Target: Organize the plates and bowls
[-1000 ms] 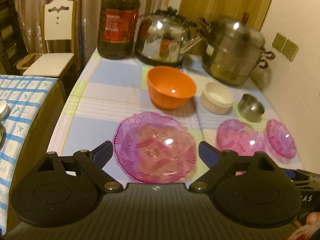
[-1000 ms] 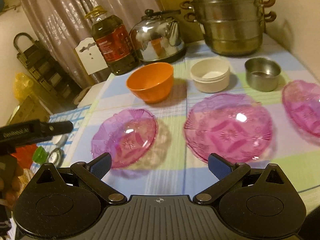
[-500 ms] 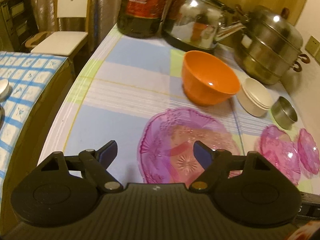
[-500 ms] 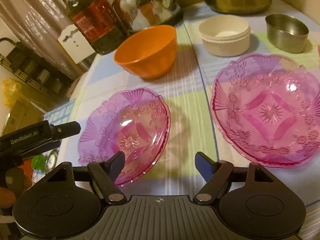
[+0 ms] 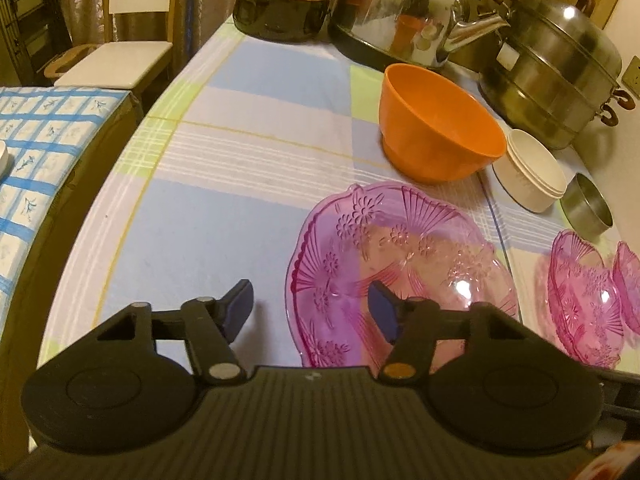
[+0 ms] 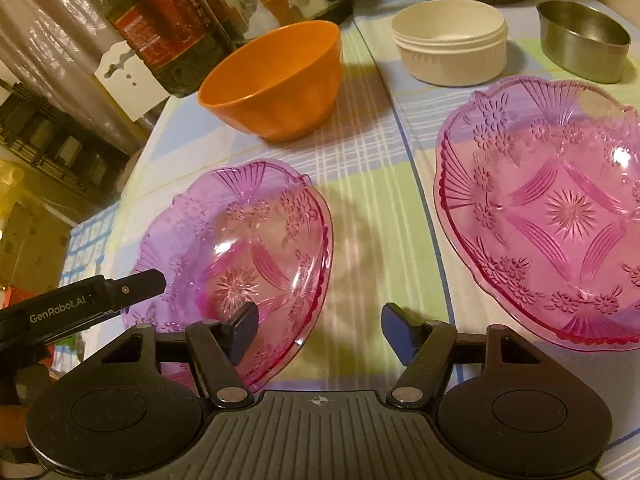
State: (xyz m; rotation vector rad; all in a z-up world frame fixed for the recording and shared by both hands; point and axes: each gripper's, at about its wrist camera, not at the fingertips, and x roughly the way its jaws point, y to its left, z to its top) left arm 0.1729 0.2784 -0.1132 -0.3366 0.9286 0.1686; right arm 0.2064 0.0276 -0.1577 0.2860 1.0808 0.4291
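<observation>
Your left gripper (image 5: 310, 308) is spread wide, low over the checked tablecloth (image 5: 224, 184). Its left fingertip is over bare cloth and its right fingertip sits over the near-left rim of the left pink plate (image 5: 400, 264), so the rim lies between the two tips. Nothing is pinched. Whether either tip touches the rim, can't tell.

In your right wrist view the left gripper's black body (image 6: 80, 304) pokes in from the left edge, over that same plate's left side.

Your right gripper (image 6: 318, 328) is also spread, holding nothing. Its left fingertip overlaps the near-right rim of the left pink plate (image 6: 248, 248); its right fingertip is over the cloth gap between that plate and the middle pink plate (image 6: 552, 208). The two plates are apart, both flat on the cloth.

A third pink plate (image 5: 628, 280) shows only at the right edge of your left view, just beside the middle one.

Behind the plates, left to right: orange bowl (image 6: 276, 80), white bowl (image 6: 448, 46), steel bowl (image 6: 582, 46), each separate and upright.

Back row: oil bottle (image 6: 160, 24), kettle (image 5: 404, 12), steamer pot (image 5: 556, 64).
</observation>
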